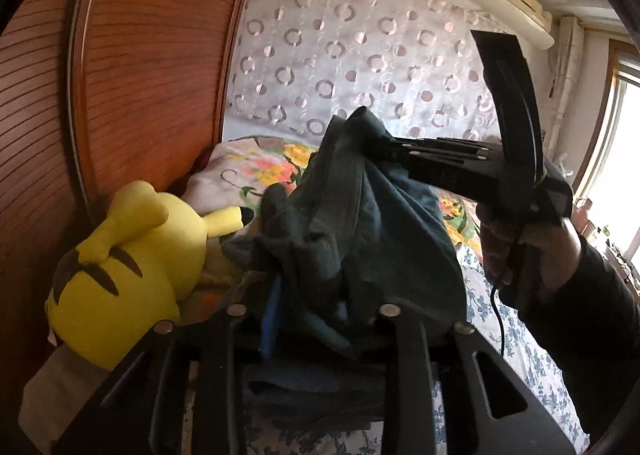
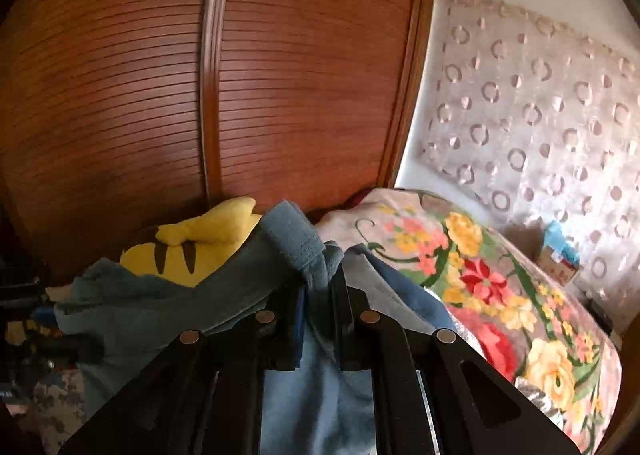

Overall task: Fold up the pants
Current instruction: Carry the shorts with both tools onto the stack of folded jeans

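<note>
Bed (image 2: pixel 520 295): pants (image 1: pixel 360 215) up; R gripper (image 1: pixel 384 149) jaws clamp them, L gripper (image 1: pixel 312 319) jaws unclear.

Count: 1 pair of dark pants (image 1: pixel 360 223), 2 grippers (left gripper (image 1: pixel 312 319), right gripper (image 2: pixel 320 295)), 1 yellow plush toy (image 1: pixel 132 255), 1 floral blanket (image 2: pixel 500 287).

Background only: yellow plush toy (image 1: pixel 120 255) lying against the slatted wooden wardrobe doors (image 1: pixel 132 55), floral blanket (image 2: pixel 500 295) bunched on the bed, ring-patterned curtain (image 1: pixel 360 63) behind it, wall air conditioner (image 1: pixel 512 3) top right, bright window (image 1: pixel 624 127) at the right edge.
</note>
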`<state>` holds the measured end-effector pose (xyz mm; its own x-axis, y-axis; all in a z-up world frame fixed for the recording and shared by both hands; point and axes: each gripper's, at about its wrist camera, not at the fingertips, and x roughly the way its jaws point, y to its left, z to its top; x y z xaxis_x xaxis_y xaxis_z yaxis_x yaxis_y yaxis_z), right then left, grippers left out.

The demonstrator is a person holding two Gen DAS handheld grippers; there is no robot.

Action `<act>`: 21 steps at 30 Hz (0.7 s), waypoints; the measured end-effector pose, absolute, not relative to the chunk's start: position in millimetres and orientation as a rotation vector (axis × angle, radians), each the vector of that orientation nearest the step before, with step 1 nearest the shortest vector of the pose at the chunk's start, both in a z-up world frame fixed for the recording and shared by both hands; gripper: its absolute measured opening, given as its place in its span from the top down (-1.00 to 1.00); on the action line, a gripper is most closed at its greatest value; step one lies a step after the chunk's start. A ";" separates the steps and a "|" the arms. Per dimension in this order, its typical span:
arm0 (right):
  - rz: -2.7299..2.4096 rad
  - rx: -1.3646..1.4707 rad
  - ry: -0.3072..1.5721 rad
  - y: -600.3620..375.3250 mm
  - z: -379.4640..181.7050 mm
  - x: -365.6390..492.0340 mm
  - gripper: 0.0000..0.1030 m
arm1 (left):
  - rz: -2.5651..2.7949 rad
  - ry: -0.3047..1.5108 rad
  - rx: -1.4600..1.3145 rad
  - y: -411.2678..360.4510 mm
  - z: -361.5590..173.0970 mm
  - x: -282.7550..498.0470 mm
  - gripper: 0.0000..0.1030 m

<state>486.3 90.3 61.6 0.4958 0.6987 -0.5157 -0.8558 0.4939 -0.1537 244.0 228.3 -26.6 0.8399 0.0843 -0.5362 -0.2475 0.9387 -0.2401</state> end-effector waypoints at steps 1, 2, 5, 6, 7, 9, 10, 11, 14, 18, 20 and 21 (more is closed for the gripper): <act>0.984 -0.401 0.450 89.6 62.2 491.8 0.82 | 0.182 0.548 -0.309 229.5 -26.2 244.0 0.29; 0.993 -0.375 0.474 86.9 64.1 497.7 0.82 | 0.191 0.545 -0.306 229.3 -26.1 242.4 0.25; 0.972 -0.360 0.455 81.0 72.5 497.1 0.52 | 0.200 0.534 -0.309 232.5 -22.6 240.9 0.17; 0.967 -0.358 0.452 78.7 75.6 498.7 0.42 | 0.201 0.531 -0.309 234.4 -23.0 240.7 0.16; 0.960 -0.356 0.447 74.8 79.1 500.6 0.40 | 0.203 0.527 -0.305 234.4 -20.9 240.4 0.16; 0.944 -0.345 0.437 67.7 85.0 502.4 0.39 | 0.198 0.510 -0.298 232.8 -14.9 237.5 0.15; 0.947 -0.330 0.441 61.9 88.2 503.1 0.39 | 0.194 0.504 -0.294 232.7 -12.7 237.0 0.12; 0.954 -0.314 0.451 56.8 88.5 498.2 0.39 | 0.186 0.499 -0.287 230.7 -9.3 236.1 0.08; 0.954 -0.274 0.452 35.0 93.8 494.7 0.39 | 0.186 0.504 -0.243 223.5 -5.6 236.5 0.03; 0.952 -0.235 0.485 13.8 81.4 487.3 0.39 | 0.184 0.542 -0.221 217.7 -11.0 241.8 0.03; 0.947 -0.203 0.527 8.8 74.9 488.1 0.39 | 0.191 0.574 -0.212 215.7 -17.2 244.5 0.02; 0.943 -0.198 0.533 6.8 72.2 488.2 0.39 | 0.193 0.589 -0.208 215.2 -21.1 245.4 0.03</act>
